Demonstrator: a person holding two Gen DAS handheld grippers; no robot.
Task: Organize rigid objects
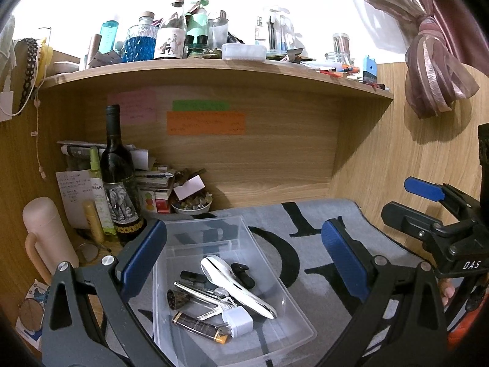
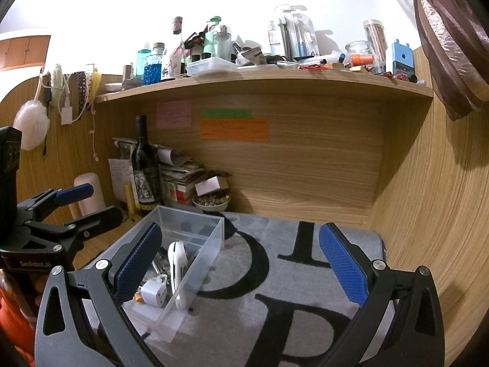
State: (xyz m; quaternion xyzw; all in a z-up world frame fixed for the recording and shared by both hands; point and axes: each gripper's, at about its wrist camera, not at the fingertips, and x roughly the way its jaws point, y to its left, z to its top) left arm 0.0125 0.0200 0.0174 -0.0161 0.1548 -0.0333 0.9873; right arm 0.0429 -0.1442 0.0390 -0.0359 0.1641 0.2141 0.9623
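A clear plastic bin (image 1: 275,278) sits on a grey mat with black letters (image 1: 308,238). In it lie a white curved tool (image 1: 238,284), a black piece (image 1: 243,273), a silver pen (image 1: 195,292), keys (image 1: 214,312), a white charger plug (image 1: 237,321), a lighter (image 1: 198,325) and a dark round piece (image 1: 175,299). My left gripper (image 1: 244,260) is open and empty above the bin. My right gripper (image 2: 244,263) is open and empty over the mat, to the right of the bin (image 2: 211,235). The white tool (image 2: 177,263) and plug (image 2: 152,293) show there too.
A dark wine bottle (image 1: 117,180), spray bottles, a pink flask (image 1: 45,232), stacked papers and a bowl of small items (image 1: 191,205) crowd the back left corner. A cluttered wooden shelf (image 1: 214,70) runs above. Wooden walls close the back and right.
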